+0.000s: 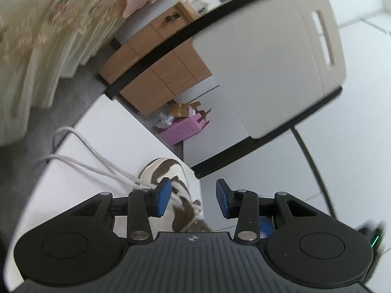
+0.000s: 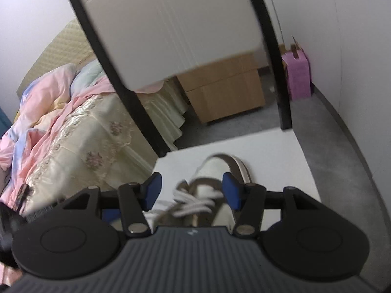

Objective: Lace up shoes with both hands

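Blue-padded fingers (image 1: 162, 196) of the left gripper (image 1: 193, 199) are standing partly apart with nothing pressed between them, and those of the right gripper (image 2: 191, 190) are standing wide, likewise empty. Item in hand: one shoe (image 2: 220, 178), cream with brown panels, sitting on the white table (image 2: 281, 151) close to its corner, toe pointing away from both cameras. White laces (image 2: 195, 201) are crossing over the tongue; in the left wrist view two long lace ends (image 1: 80, 163) are trailing off sideways across the tabletop and are curling near its edge. Likely faults, as a judgement: the right gripper is framing the crossed laces loosely, so closing now is risking a grab of several strands at once, or of the tongue, which would be tightening the wrong crossing. Both views are blurring with motion, so the aim is looking unsettled. The left gripper is sitting beside the shoe's side, its near pad overlapping the laces in view; whether it is touching them I cannot tell, and a nudge there is risking sliding the light shoe toward the table corner. The trailing ends, if dragged, are liable to be slipping over the edge. Surroundings: a white chair (image 2: 171, 24) with black frame standing just beyond the table, a wooden cabinet (image 2: 224, 90) and a pink box (image 2: 298, 78) on the floor farther off, a bed with floral cover (image 2: 80, 134) to one side.
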Action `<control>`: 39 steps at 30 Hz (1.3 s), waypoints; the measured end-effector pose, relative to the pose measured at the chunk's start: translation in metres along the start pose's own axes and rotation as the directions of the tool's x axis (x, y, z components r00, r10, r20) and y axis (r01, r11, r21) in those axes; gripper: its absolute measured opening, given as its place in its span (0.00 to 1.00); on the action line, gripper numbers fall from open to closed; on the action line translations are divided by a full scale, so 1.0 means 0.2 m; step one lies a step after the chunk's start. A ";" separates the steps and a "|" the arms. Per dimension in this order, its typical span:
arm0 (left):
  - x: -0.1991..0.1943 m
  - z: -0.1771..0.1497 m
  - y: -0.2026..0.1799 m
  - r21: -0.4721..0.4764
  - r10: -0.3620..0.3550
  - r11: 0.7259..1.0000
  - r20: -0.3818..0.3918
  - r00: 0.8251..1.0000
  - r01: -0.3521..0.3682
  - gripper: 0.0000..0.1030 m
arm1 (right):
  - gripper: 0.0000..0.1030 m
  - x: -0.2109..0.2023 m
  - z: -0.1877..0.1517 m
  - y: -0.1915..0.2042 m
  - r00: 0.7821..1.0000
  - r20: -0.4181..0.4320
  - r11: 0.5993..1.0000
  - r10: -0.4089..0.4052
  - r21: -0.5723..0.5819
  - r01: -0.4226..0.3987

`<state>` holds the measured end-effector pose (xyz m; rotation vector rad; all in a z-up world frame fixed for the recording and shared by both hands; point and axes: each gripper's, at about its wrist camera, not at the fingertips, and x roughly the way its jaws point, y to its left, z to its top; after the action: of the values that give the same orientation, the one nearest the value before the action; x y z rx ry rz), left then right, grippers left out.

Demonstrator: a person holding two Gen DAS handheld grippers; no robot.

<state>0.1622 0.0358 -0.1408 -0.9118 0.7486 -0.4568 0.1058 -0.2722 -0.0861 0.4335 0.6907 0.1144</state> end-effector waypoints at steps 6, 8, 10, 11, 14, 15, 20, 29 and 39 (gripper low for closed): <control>0.17 0.04 0.11 -0.184 -0.040 0.983 -0.054 0.998 0.030 0.46 | 0.55 0.02 -0.07 -0.12 0.998 -0.051 0.999 -0.027 0.022 0.028; 0.23 0.05 0.14 -0.237 -0.047 0.971 -0.075 0.996 0.028 0.47 | 0.55 0.01 -0.05 -0.14 0.999 -0.048 0.999 -0.001 0.050 0.004; 0.27 0.04 0.17 -0.297 -0.049 0.955 -0.102 0.994 0.017 0.52 | 0.56 0.03 -0.02 -0.15 0.999 -0.047 0.997 0.015 0.081 -0.011; 0.29 0.03 0.18 -0.328 -0.050 0.945 -0.117 0.992 0.009 0.53 | 0.56 0.04 -0.01 -0.16 0.998 -0.054 0.996 0.011 0.090 -0.006; 0.32 0.02 0.20 -0.349 -0.027 0.937 -0.132 0.991 -0.021 0.61 | 0.56 0.08 0.01 -0.16 0.997 -0.078 0.995 -0.009 0.095 0.016; 0.34 0.02 0.21 -0.358 -0.020 0.933 -0.136 0.990 -0.031 0.66 | 0.56 0.10 0.02 -0.16 0.996 -0.084 0.996 -0.015 0.089 0.023; 0.44 0.08 0.28 -0.363 0.032 0.928 -0.150 0.988 -0.085 0.69 | 0.56 0.14 0.04 -0.15 0.996 -0.093 0.998 -0.016 0.063 0.021; 0.55 0.26 0.27 -0.339 0.028 0.939 -0.069 0.997 -0.050 0.55 | 0.56 0.19 0.10 -0.05 0.996 -0.074 0.999 0.041 -0.016 -0.042; 0.43 0.31 0.14 -0.263 -0.047 0.964 -0.007 0.999 0.043 0.03 | 0.55 0.30 0.13 0.25 0.986 -0.106 0.944 0.130 -0.290 -0.155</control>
<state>0.2672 0.0292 -0.1718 -1.1773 0.8145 -0.4090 0.1700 -0.2217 -0.0833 0.1884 0.7123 0.3713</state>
